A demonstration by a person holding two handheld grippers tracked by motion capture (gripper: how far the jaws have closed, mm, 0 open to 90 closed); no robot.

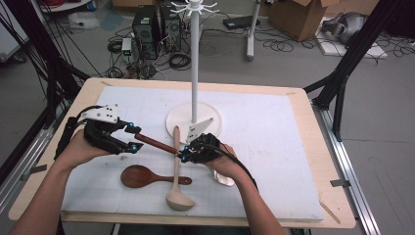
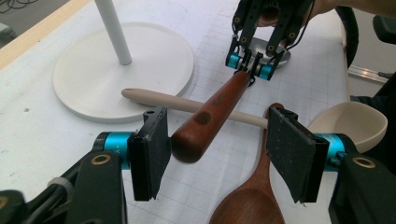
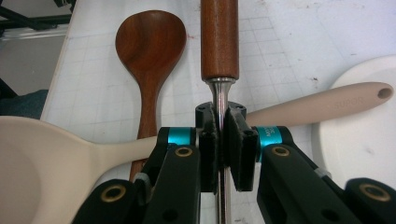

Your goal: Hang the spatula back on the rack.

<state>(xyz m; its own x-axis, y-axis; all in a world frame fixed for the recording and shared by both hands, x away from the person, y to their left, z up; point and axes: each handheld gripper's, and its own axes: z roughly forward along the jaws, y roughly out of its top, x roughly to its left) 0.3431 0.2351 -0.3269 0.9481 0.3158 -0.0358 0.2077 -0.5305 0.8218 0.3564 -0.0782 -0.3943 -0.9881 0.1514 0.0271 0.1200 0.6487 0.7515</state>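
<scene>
Right gripper view: the metal shank of the wood-handled utensil (image 3: 219, 100) is clamped between the right gripper (image 3: 222, 140) pads, so it is kept raised over the cream ladle (image 3: 56, 158). Around its handle end, the left gripper (image 2: 215, 151) jaws are spread apart, untouching, which suggests a handover.

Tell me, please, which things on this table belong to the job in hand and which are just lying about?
In the job:
- wood-handled utensil, its metal shank clamped in the right tongs
- left tongs, open around its handle end

Lying about:
- dark wooden spoon
- pale ladle
- white hanging stand
</scene>
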